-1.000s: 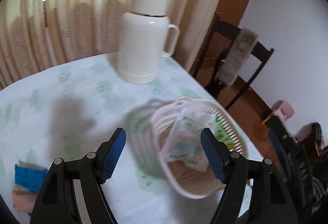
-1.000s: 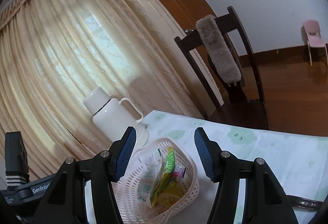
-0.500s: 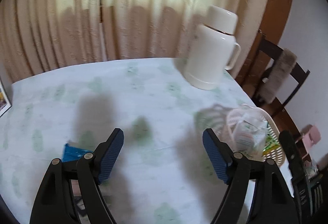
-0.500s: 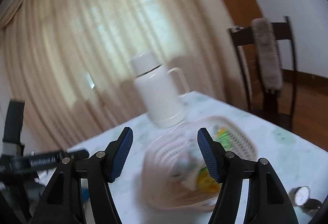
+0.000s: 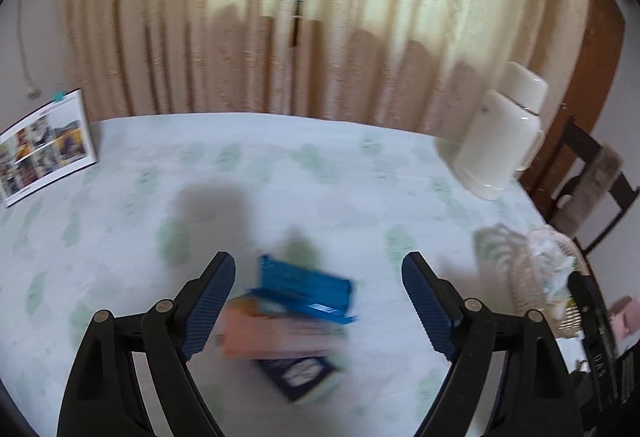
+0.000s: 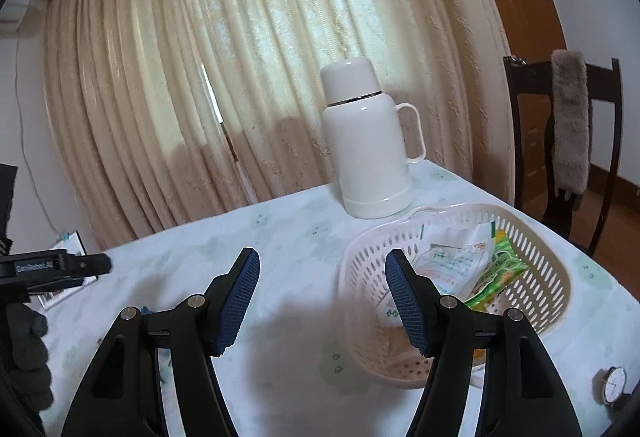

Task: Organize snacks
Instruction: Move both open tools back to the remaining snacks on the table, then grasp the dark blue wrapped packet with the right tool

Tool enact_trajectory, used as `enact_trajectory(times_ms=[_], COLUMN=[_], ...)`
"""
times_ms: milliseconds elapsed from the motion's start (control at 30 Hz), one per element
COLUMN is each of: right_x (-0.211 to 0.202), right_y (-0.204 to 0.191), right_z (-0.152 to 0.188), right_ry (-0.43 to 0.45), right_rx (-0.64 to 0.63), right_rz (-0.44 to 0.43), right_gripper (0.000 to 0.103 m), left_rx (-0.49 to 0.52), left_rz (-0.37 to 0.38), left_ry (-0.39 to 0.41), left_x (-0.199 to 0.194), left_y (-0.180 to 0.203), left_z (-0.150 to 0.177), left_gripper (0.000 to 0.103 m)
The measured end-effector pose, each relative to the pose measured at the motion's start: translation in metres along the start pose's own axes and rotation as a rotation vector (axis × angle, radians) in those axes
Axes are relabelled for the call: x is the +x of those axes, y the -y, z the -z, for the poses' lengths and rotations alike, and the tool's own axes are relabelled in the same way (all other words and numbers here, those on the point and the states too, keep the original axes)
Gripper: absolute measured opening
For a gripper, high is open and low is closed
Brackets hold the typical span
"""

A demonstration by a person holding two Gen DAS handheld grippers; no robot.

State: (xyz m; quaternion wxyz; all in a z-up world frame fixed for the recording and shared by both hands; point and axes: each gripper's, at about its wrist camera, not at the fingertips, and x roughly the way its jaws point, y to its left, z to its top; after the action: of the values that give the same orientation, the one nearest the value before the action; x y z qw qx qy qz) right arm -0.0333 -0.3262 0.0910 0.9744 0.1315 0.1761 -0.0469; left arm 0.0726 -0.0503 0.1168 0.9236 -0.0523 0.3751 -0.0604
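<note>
A small pile of snack packets lies on the tablecloth: a blue packet (image 5: 306, 289) on top, an orange one (image 5: 276, 337) under it and a dark blue one (image 5: 300, 377) nearest me. My left gripper (image 5: 318, 303) hovers over the pile, its jaws opening, the packets seen between them but not touched. A cream plastic basket (image 6: 532, 277) holds white packets (image 6: 452, 261) and a green packet (image 6: 496, 273). My right gripper (image 6: 322, 301) stands open just left of the basket with nothing in it.
A white thermos jug (image 6: 370, 141) stands behind the basket near the curtain. A photo calendar (image 5: 44, 147) leans at the table's far left. A wristwatch (image 6: 614, 383) lies by the near right edge. A dark chair (image 6: 568, 141) with a grey furry cover stands beyond the table.
The left gripper swung left from the basket to above the snack pile and opened wider. The right gripper rolled upright and slid left, so the basket now lies to its right.
</note>
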Motion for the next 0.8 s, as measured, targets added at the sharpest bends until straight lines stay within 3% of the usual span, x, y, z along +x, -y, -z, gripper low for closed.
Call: enact_trajectory(times_ms=[133, 533, 700, 800], right_x=[0.006, 0.016, 0.019, 0.025], right_y=[-0.008, -0.022, -0.03, -0.034], right_z=[0.004, 0.014, 0.018, 0.023], right_ry=[-0.021, -0.066, -0.086, -0.137], right_rx=[-0.036, -0.098, -0.135, -0.143], right_rz=[0.002, 0.003, -0.026, -0.091], right_gripper=[0.066, 0.066, 0.066, 0.066], left_rx=[-0.018, -0.069, -0.088, -0.096], left_rz=[-0.043, -0.047, -0.054, -0.055], left_ry=[-0.009, -0.132, -0.155, -0.148], left_x=[0.003, 0.039, 0.044, 0.041], left_y=[-0.023, -0.062, -0.068, -0.072], left_z=[0.012, 0.04, 0.043, 0.043], left_gripper=[0.083, 0.083, 0.083, 0.083])
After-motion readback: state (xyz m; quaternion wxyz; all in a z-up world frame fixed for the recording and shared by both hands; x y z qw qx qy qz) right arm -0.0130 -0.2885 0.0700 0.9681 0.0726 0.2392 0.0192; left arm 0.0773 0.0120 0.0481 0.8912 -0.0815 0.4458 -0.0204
